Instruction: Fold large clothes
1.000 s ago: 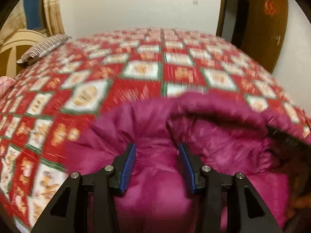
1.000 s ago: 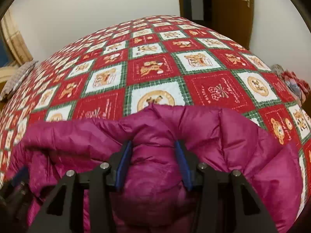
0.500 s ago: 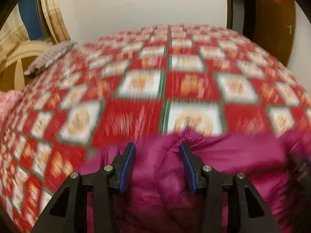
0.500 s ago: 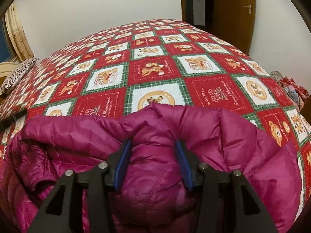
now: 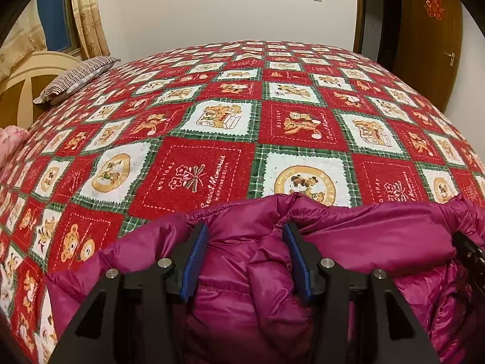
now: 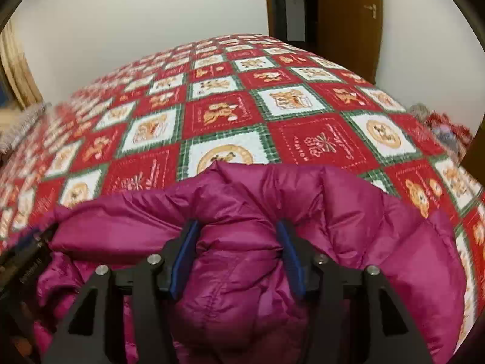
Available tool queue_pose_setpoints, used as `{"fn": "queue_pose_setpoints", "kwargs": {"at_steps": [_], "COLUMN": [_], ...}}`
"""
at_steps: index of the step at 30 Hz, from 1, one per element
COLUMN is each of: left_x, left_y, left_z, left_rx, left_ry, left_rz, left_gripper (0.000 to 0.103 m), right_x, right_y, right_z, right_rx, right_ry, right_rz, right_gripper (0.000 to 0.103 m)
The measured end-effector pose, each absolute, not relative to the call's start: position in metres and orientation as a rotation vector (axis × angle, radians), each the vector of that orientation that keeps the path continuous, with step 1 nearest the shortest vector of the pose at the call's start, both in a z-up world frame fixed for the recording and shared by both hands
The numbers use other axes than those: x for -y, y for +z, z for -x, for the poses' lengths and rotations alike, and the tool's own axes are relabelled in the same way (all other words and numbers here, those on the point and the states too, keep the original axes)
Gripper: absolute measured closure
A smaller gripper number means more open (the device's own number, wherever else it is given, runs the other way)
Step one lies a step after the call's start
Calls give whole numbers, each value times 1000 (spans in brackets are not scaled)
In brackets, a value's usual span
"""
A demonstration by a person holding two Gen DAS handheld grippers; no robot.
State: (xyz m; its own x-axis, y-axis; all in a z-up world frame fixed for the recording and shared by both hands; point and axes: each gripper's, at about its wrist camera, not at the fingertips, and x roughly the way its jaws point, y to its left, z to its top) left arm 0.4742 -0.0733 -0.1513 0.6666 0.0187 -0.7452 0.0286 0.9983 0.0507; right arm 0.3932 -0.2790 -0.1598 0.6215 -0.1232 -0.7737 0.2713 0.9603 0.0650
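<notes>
A magenta puffer jacket [image 5: 363, 236] lies bunched at the near edge of a bed; it also fills the lower half of the right wrist view [image 6: 348, 218]. My left gripper [image 5: 245, 236] is shut on a thick fold of the jacket, its blue pads [image 5: 194, 257] pressing the fabric from both sides. My right gripper [image 6: 236, 233] is shut on another thick fold, blue pads [image 6: 289, 257] against it. The right gripper's black body [image 5: 473, 261] shows at the right edge of the left view, and the left gripper [image 6: 27, 261] at the left edge of the right view.
The bed carries a red, green and white teddy-bear quilt [image 5: 242, 115]. A striped pillow [image 5: 75, 75] and a cream headboard [image 5: 27, 72] are at far left. A wooden door [image 6: 348, 15] stands behind. Clothes [image 6: 445, 130] lie off the bed's right side.
Both grippers have moved with the jacket still held. In the left view the jacket sits lower and flatter, with more quilt showing. The right view has swung slightly.
</notes>
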Motion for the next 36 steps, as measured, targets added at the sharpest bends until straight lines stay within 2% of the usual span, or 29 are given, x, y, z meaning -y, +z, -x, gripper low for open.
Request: {"fn": "queue_pose_setpoints", "kwargs": {"at_steps": [4, 6, 8, 15, 17, 19, 25, 31, 36], "left_x": [66, 50, 34, -36, -55, -72, -113, -126, -116], "left_y": [-146, -132, -113, -28, -14, -7, -27, -78, -115], "left_z": [-474, -466, -449, -329, -289, -247, -150, -85, -57], "left_rx": [-845, -863, -838, -714, -689, -676, -723, -806, -895], "left_ry": [-38, -121, -188, -401, -449, -495, -539, -500, -506], "left_rz": [-14, 61, 131, 74, 38, 8, 10, 82, 81], "left_gripper": [48, 48, 48, 47, 43, 34, 29, 29, 29], "right_x": [279, 284, 290, 312, 313, 315, 311, 311, 319], "right_y": [-160, -158, -150, -60, -43, -26, -14, -64, -111], "right_z": [-395, -392, -379, -242, -203, -154, -38, 35, 64], "right_rx": [-886, -894, -902, -679, -653, -633, -649, -773, -864], "right_ry": [-213, -166, -138, -102, -93, -68, -81, -150, -148], "right_rz": [-171, -204, -225, -244, -238, -233, -175, -186, -289], "right_gripper": [40, 35, 35, 34, 34, 34, 19, 19, 19]}}
